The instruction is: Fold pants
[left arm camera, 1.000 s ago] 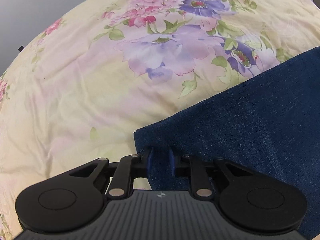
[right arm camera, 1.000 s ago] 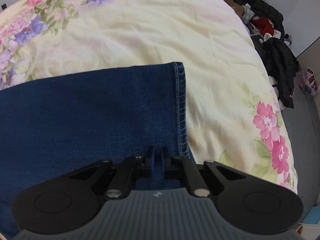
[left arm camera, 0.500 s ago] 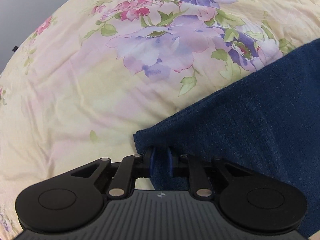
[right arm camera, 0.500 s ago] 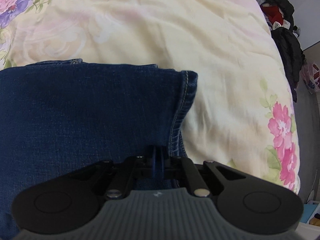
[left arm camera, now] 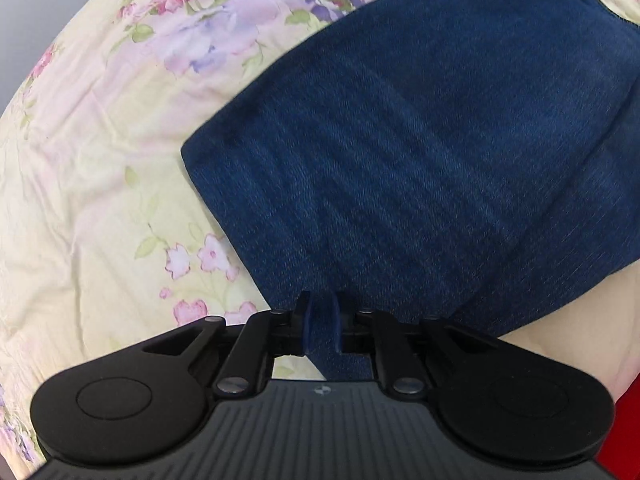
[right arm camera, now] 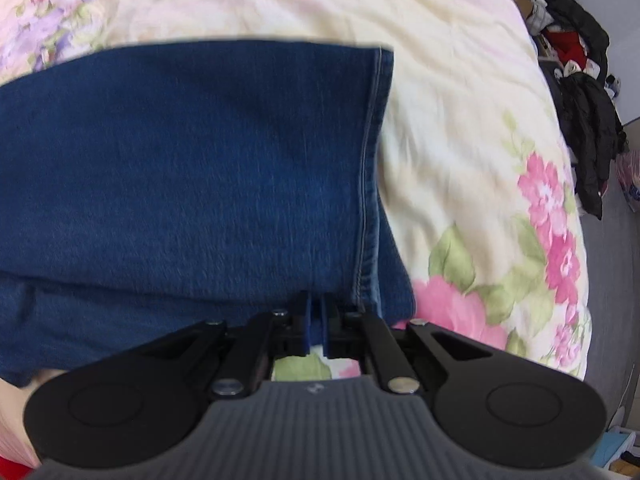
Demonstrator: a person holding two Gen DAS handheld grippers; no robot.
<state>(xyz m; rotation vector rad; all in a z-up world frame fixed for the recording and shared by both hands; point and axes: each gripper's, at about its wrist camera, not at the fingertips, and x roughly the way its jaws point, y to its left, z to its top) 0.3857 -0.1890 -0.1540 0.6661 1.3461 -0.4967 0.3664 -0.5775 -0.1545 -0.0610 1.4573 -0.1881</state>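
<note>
The dark blue denim pants [left arm camera: 420,140] lie across a floral bedspread [left arm camera: 100,160]. My left gripper [left arm camera: 320,308] points down at their near edge. Its jaws are closing, and a fold of denim is pinched between the pads. In the right wrist view the pants [right arm camera: 200,160] end in a stitched leg hem [right arm camera: 372,152] on the right. A lower denim layer shows beneath the upper one at the near left. My right gripper [right arm camera: 316,304] is shut on the near edge, just left of the hem.
The cream bedspread [right arm camera: 460,80], printed with pink flowers, extends to the right of the hem. Past the bed's right edge, a pile of dark and red clothes [right arm camera: 580,100] lies on the grey floor. A red patch [left arm camera: 624,440] sits at the left wrist view's lower right corner.
Both grippers have carried the denim across the bed. It now fills most of the left wrist view. In the right wrist view the hem end now lies over a second denim layer.
</note>
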